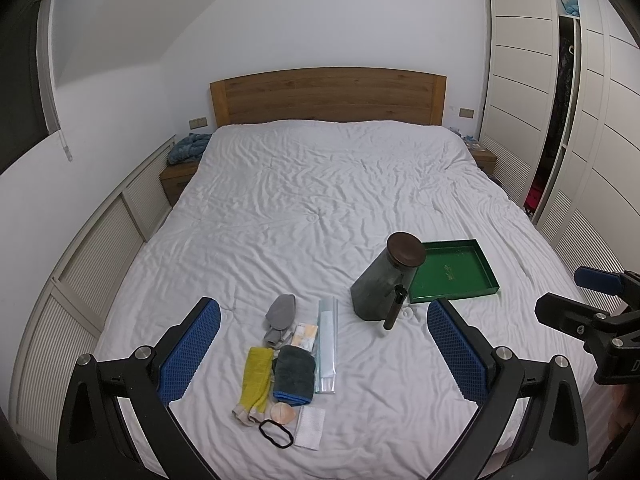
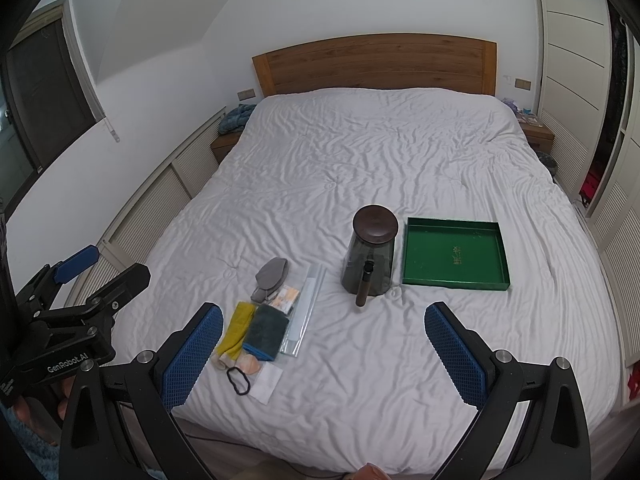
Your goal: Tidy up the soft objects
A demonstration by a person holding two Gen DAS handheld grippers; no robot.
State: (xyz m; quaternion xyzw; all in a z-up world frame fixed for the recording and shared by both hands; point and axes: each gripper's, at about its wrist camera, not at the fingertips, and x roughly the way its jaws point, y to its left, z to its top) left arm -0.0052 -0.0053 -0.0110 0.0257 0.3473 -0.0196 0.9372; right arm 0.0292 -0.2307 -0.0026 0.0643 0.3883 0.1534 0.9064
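Both grippers (image 1: 324,344) (image 2: 324,344) gape — soft pile (image 1: 280,360) untouched.

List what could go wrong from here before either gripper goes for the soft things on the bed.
1. The glass jug stands on a soft, wrinkled duvet beside the green tray; pressing nearby may tip it.
2. The yellow cloth, dark towel and grey pouch lie touching flat packets, so a grasp could drag those along.
3. The black hair tie lies flat and may slip the jaws.
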